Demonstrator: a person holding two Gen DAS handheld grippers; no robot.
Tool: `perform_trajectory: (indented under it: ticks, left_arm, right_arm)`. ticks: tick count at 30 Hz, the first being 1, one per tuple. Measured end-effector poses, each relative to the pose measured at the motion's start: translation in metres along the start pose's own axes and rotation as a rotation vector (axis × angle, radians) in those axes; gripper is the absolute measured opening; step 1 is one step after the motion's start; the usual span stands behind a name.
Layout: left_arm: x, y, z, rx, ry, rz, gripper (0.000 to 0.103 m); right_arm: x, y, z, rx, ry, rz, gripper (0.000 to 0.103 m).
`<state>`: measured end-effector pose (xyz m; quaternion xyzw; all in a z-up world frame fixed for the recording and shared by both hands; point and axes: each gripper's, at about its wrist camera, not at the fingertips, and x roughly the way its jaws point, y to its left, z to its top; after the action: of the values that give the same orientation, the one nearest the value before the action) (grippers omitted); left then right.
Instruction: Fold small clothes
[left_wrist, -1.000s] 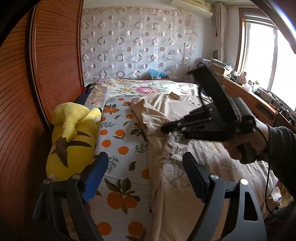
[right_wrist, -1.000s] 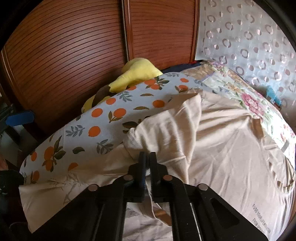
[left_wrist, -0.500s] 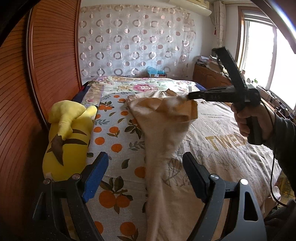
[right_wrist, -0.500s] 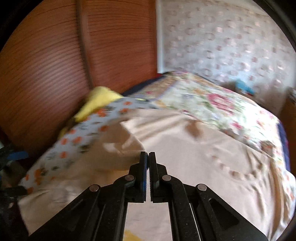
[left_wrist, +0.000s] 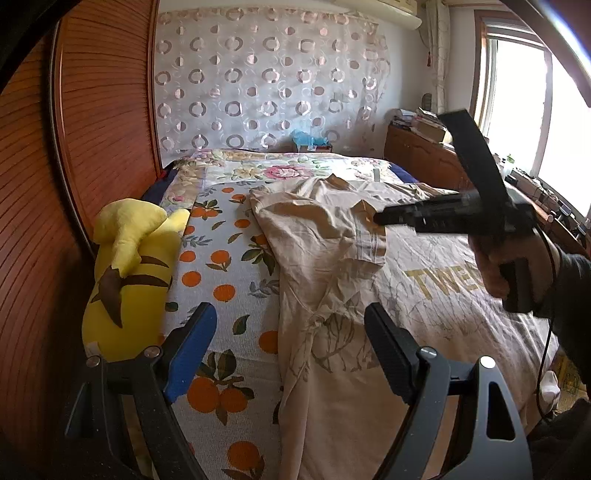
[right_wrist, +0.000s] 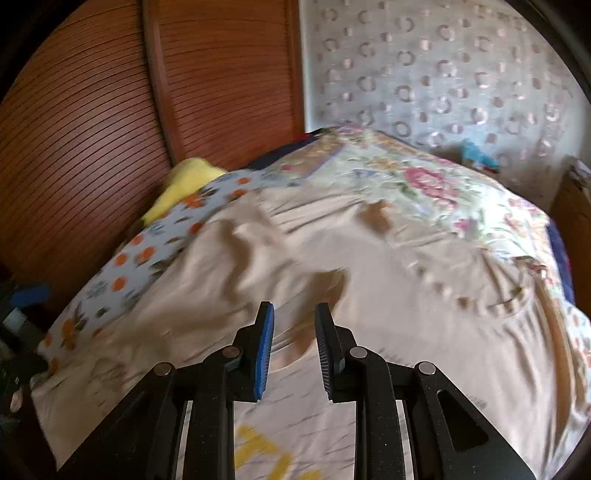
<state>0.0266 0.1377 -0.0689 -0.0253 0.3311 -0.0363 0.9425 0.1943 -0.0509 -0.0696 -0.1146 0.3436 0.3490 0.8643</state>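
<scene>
Both grippers stand parted and empty, left gripper (left_wrist: 288, 347) and right gripper (right_wrist: 293, 345) above the beige T-shirt (left_wrist: 332, 295) lying beside the yellow plush (left_wrist: 129, 280); advisable: smooth the folded sleeve (left_wrist: 364, 236) before refolding.

T-shirt (left_wrist: 332, 280) on bed (left_wrist: 236, 280), plush toy (left_wrist: 129, 280) to its left by wardrobe (left_wrist: 103, 122)

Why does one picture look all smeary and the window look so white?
Right wrist view: the beige shirt and flowered quilt are smeared by motion blur, while the right gripper stays sharp. Left wrist view: mostly crisp, but the window is blown out white by daylight, and the fisheye lens bends the wooden wardrobe.
</scene>
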Motion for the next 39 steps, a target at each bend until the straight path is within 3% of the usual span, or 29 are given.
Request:
perform_trajectory:
  ticks: [4, 17, 18, 19, 20, 23, 33, 39]
  left_arm:
    - [0.002, 0.001, 0.001, -0.006, 0.0, 0.011, 0.083]
    - [-0.004, 0.01, -0.002, -0.028, -0.002, 0.027, 0.083]
    - [-0.003, 0.01, -0.002, -0.028, -0.001, 0.028, 0.083]
    - [-0.003, 0.01, -0.003, -0.029, 0.0, 0.029, 0.083]
    - [-0.002, 0.011, -0.004, -0.031, 0.003, 0.03, 0.083]
    - [-0.001, 0.01, -0.005, -0.032, 0.007, 0.033, 0.083]
    - [0.005, 0.005, -0.004, -0.028, 0.01, 0.029, 0.083]
    - [0.014, -0.01, 0.004, -0.002, 0.013, 0.02, 0.083]
  right_arm:
    - [-0.003, 0.012, -0.012, 0.004, 0.005, 0.12, 0.026]
    - [0.017, 0.019, 0.002, -0.082, 0.087, 0.231, 0.031]
    - [0.016, 0.02, 0.002, -0.092, 0.085, 0.23, 0.029]
    - [0.008, 0.02, 0.003, -0.096, 0.082, 0.23, 0.015]
    - [0.005, 0.019, 0.001, -0.099, 0.08, 0.237, 0.011]
    - [-0.008, 0.016, -0.003, -0.095, 0.063, 0.246, 0.009]
    - [-0.034, 0.01, -0.027, -0.031, 0.045, 0.2, 0.009]
    - [-0.056, -0.003, -0.032, 0.004, 0.001, 0.15, 0.021]
